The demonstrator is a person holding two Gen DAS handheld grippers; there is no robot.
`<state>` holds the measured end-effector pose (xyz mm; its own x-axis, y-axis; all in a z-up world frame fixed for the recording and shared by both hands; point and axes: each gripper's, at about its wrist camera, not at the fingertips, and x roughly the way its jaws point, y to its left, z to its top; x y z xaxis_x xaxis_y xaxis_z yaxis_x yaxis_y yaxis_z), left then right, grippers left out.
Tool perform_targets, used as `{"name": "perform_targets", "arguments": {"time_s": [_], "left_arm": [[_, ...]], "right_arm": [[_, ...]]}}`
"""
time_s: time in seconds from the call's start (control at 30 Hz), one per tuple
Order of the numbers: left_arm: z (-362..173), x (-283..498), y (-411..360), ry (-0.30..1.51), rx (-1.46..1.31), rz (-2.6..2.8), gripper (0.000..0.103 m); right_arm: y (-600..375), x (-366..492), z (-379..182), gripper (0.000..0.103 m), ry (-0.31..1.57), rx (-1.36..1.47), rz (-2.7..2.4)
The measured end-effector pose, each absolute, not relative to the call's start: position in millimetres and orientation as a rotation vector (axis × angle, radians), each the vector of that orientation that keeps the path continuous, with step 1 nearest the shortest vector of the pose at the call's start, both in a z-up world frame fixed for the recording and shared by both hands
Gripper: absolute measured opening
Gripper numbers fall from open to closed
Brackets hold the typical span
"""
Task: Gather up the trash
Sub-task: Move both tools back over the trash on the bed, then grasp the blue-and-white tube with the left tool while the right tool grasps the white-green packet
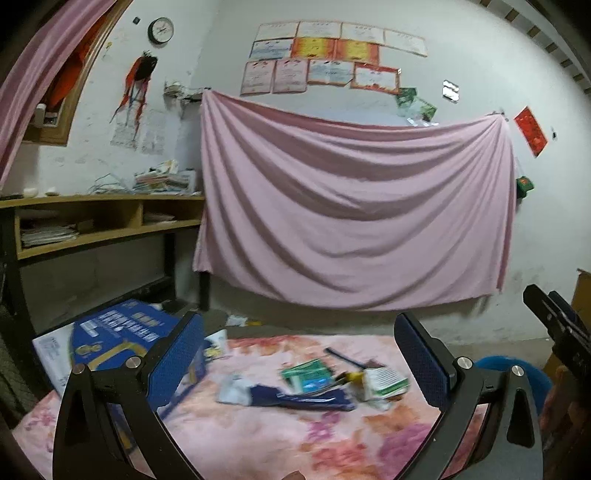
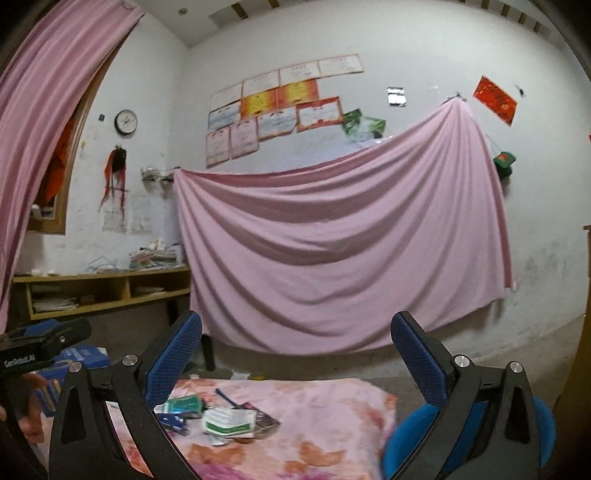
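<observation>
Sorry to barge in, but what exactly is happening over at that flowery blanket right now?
A person holds a two-finger gripper in each hand, facing a pile of trash on the floral blanket: green-and-white packets, a dark blue wrapper, a pen. The left gripper and the right gripper both stand wide open with nothing between their pads. Nothing has been picked up yet. A blue bin sits off the blanket's right edge, and a pink sheet hangs on the wall behind.

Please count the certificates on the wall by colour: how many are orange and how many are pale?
Orange certificates: 2
Pale certificates: 9
Total: 11
</observation>
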<state>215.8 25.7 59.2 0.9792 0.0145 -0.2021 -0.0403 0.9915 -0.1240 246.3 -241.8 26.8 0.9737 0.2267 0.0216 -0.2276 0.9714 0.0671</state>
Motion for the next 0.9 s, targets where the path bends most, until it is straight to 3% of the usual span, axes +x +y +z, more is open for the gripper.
{"name": "perform_targets", "arguments": {"time_s": [0.33,0.73,0.9], "left_arm": [[19.3,240.4,58.5,0.403,-0.149,0.058,0.101],[-12.0,291.4,75.8,0.656,-0.395,0.014,0.099],[-17.2,308.6,73.4,0.72,-0.432,-0.002,0.08]], "right_arm": [[-190.7,288.1,1.6,0.103,0.196,0.031,0.281],[-163.1,348.9,-30.0,0.103,0.509,-0.005,0.281],[-154.2,370.1,-42.2,0.1,0.628,-0.006,0.292]]}}
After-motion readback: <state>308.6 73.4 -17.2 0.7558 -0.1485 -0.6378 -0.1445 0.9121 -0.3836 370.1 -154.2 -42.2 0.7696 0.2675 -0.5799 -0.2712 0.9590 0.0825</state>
